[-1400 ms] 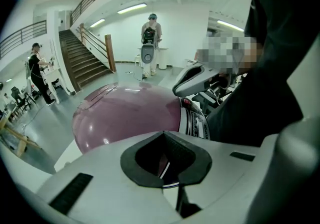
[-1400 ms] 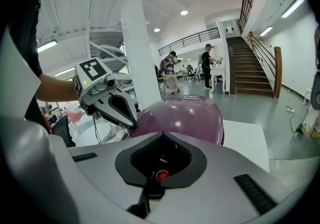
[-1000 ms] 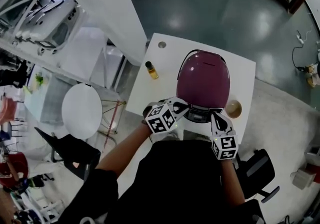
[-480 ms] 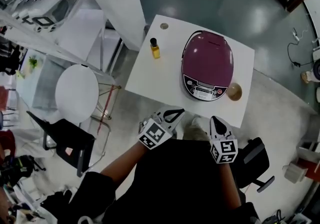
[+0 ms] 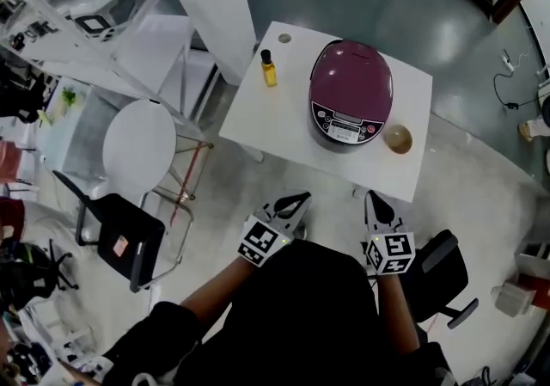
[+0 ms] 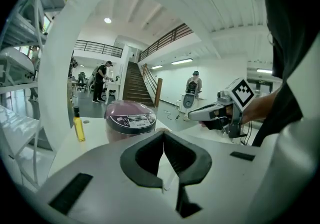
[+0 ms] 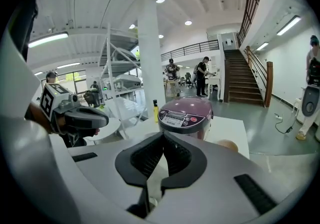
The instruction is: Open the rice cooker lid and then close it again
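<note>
The left hand-held gripper (image 5: pixel 295 201) and right hand-held gripper (image 5: pixel 375 200) both have jaws together, empty. The rice cooker (image 5: pixel 351 94) sits lid down on the worktop (image 5: pixel 275 131), well ahead of them. Its rigid, glossy lid probably releases at the front latch.

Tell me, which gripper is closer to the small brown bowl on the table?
Right. The right gripper hangs off the table's near edge, almost in line with the bowl; the left gripper hangs off that edge too, but farther to the left.
</note>
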A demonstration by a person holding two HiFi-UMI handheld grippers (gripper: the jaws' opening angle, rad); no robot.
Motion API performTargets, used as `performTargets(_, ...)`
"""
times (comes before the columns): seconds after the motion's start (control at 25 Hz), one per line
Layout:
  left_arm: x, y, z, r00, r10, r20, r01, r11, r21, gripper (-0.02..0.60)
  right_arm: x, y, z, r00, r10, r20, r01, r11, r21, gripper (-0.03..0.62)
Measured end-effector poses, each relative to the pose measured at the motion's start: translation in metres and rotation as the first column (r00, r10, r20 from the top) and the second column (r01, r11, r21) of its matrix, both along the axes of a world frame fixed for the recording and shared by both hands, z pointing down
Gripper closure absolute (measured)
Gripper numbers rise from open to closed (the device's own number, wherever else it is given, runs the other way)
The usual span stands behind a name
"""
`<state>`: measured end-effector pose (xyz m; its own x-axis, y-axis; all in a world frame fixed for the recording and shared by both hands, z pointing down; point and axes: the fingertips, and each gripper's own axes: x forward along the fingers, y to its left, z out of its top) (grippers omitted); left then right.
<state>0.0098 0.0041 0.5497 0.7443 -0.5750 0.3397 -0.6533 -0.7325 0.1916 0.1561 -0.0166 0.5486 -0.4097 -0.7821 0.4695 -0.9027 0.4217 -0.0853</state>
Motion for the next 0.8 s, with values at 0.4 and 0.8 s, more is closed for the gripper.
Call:
performTargets(0.4,0.031,0.11,-0.023,0.993,-0.114,-0.001,0.114,0.991,0.066,0.577,0.05,0.126,-0.023,0.998,0.048,0.041,-0.051,0.995,0.084,0.594)
performTargets(0.8,0.035,0.205,-0.054,0.988,-0.148,-0.034,0.151,0.983,0.108,0.577,0.084,0.233,-0.033,0.992,0.112,0.057,-0.118,0.986,0.116,0.594)
